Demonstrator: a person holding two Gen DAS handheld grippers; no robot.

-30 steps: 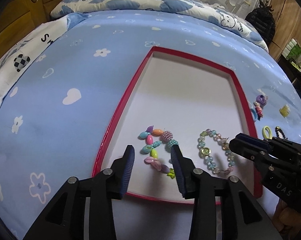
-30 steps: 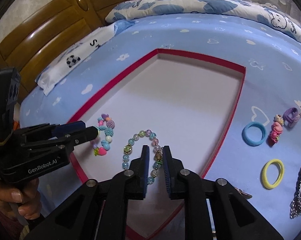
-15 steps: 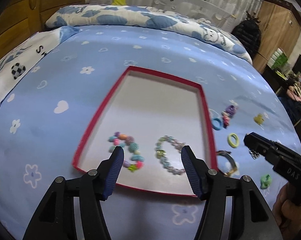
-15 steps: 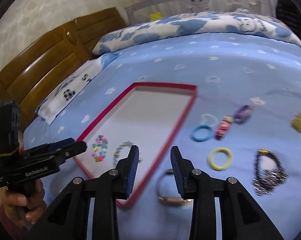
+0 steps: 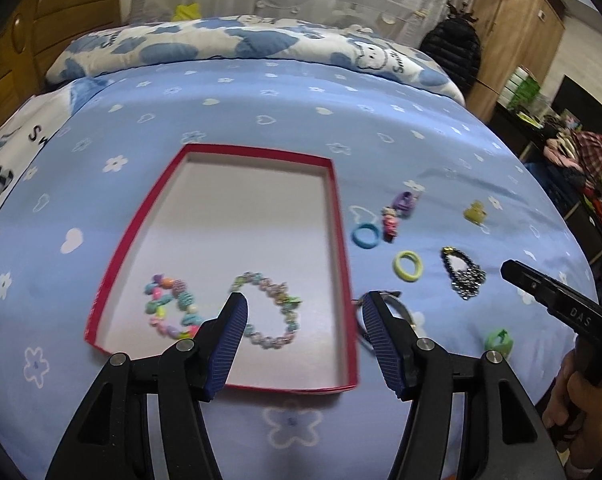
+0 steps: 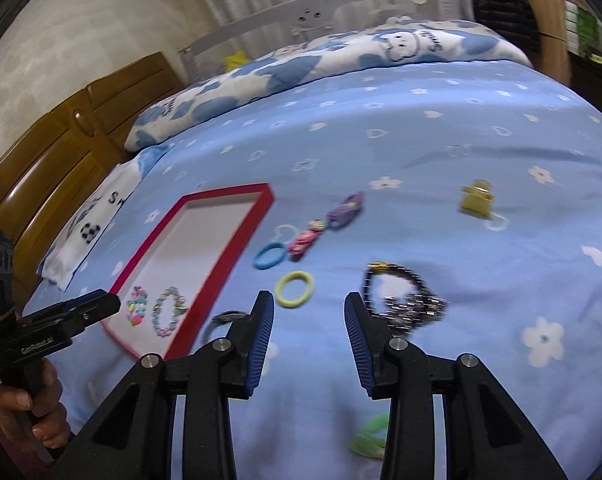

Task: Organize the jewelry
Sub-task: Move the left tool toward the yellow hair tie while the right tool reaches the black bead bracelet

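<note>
A red-rimmed tray [image 5: 343, 256] [image 6: 237, 236] lies on the blue bedspread. Inside it lie a multicoloured bead bracelet [image 5: 169, 306] [image 6: 137, 306] and a pastel bead bracelet [image 5: 271, 310] [image 6: 169, 310]. My left gripper [image 5: 303, 312] is open and empty above the tray's near right corner. My right gripper [image 6: 307, 308] is open and empty over the bedspread, right of the tray. Loose on the bed lie a blue hair tie [image 5: 366, 235] [image 6: 269, 255], a yellow hair tie [image 5: 408, 266] [image 6: 293, 289], a black beaded necklace [image 5: 463, 274] [image 6: 405, 294] and a dark bangle [image 5: 397, 304] [image 6: 221, 320].
A pink charm [image 6: 303, 240], a purple clip [image 6: 346, 210], a yellow clip [image 6: 477, 198] and a green item [image 5: 499, 342] also lie on the bed. A blue-and-white quilt [image 5: 237, 44] is bunched at the far edge. A wooden headboard [image 6: 57, 156] stands on the left.
My right gripper let go of the pastel bracelet in the tray, opened and pulled back to the right. My left gripper opened wider and pulled back from the tray.
</note>
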